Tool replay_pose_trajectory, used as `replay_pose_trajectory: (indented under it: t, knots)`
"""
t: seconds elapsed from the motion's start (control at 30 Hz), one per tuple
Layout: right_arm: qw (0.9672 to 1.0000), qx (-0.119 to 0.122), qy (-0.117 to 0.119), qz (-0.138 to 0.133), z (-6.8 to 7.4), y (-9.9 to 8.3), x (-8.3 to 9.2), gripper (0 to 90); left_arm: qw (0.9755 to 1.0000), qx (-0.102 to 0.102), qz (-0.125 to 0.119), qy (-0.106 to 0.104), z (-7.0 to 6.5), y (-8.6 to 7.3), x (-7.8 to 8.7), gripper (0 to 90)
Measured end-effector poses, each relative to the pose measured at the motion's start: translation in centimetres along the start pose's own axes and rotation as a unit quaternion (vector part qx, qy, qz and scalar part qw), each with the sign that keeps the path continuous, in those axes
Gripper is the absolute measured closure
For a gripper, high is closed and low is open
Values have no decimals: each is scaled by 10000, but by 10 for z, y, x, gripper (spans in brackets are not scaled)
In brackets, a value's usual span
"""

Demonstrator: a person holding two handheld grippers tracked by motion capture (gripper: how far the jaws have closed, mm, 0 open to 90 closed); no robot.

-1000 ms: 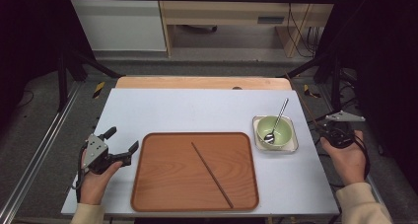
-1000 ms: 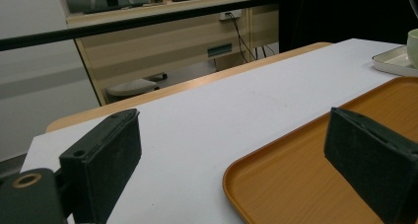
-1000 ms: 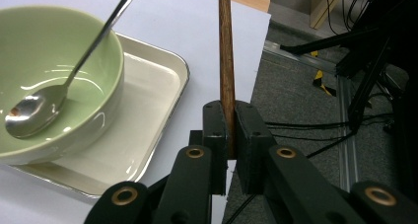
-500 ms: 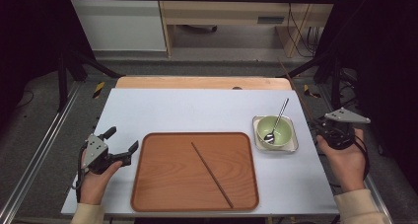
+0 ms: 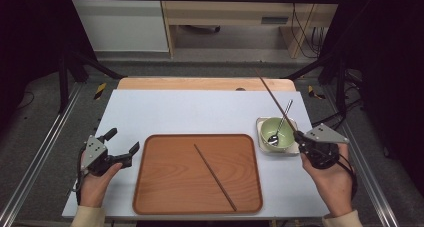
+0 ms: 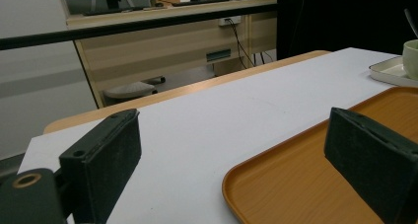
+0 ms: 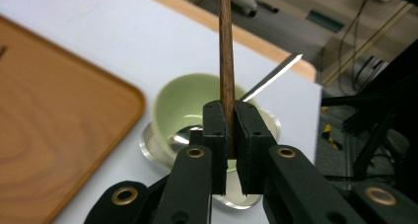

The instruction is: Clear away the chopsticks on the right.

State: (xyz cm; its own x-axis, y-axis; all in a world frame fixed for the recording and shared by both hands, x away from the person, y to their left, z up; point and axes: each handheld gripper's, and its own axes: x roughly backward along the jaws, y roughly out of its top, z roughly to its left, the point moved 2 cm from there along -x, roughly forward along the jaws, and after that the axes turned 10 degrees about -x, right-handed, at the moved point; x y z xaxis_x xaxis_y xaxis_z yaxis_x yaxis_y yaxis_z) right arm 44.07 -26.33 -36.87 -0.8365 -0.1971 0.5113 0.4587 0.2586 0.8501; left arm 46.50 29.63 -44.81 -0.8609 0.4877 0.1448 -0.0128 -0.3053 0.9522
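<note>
The right gripper view shows the right claw (image 7: 229, 130) clamped tight on a chopstick (image 7: 226, 46) above the green bowl (image 7: 185, 108). From the high view, another chopstick (image 5: 215, 177) lies on the tray (image 5: 150, 197), and the left claw (image 5: 121, 146) rests wide open and empty on the worktop (image 5: 200, 112).

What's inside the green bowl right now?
A metal spoon sits in the green bowl, head at the bottom, handle leaning over the far rim. In the right gripper view, the right gripper and its chopstick cover part of the bowl's inside.
</note>
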Motion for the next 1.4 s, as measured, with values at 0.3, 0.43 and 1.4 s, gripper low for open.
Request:
replay_pose_trajectory:
  t: [0.3, 0.43, 1.4]
  knots:
    - [9978, 214, 451, 436, 49, -12, -3, 846, 9999, 30, -68, -92, 1, 4, -9, 69]
    - [9954, 210, 629, 691, 66, -19, -12, 846, 9998, 22, -92, -184, -1, 5, -16, 69]
    - [9699, 132, 1409, 1980, 134, -86, -27, 845, 9993, 17, -171, -322, 3, 13, -28, 77]
